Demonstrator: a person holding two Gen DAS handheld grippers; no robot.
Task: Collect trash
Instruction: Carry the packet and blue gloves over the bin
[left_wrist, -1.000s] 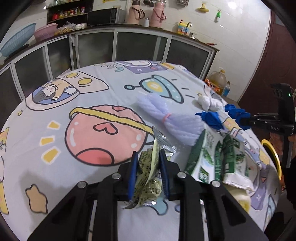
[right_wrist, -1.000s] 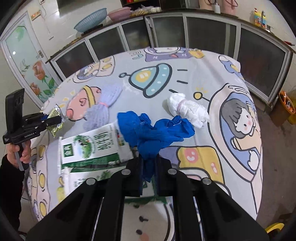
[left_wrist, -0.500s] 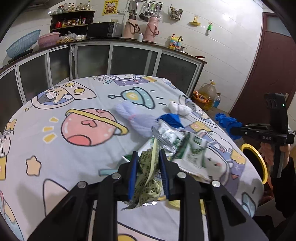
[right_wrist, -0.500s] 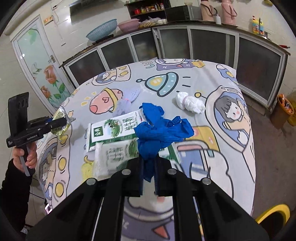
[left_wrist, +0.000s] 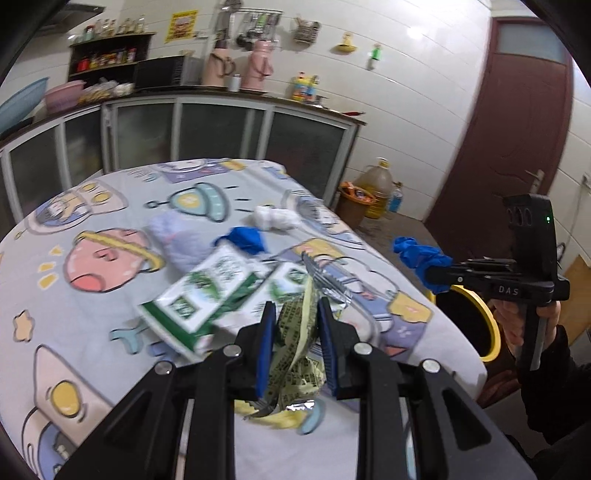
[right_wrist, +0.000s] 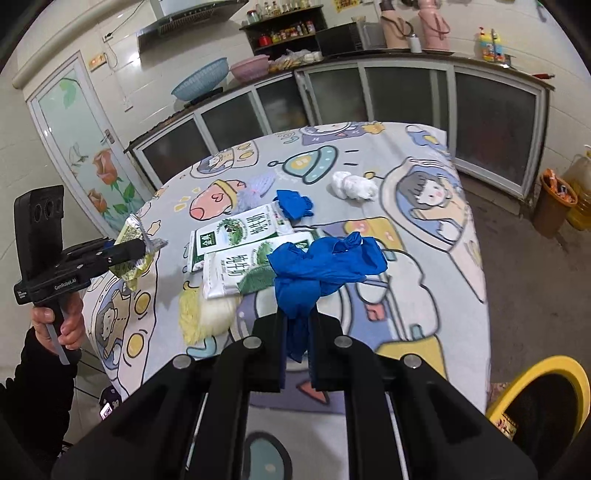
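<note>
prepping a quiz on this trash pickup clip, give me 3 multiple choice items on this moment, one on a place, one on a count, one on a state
1. Where is the yellow-rimmed bin?
A. On the table
B. On the floor beside the table
C. On the kitchen counter

2. How many green-and-white cartons lie on the table?
A. One
B. Two
C. Four

3. What is the right gripper doing?
A. Standing open over the cartons
B. Shut on a white wad
C. Shut on a blue glove

Answers:
1. B: the right wrist view shows its rim low, past the tablecloth's edge.
2. B: one carton and a second carton lie side by side.
3. C: the blue glove hangs from between its closed fingers, while the left gripper holds a yellow-green wrapper.
</note>
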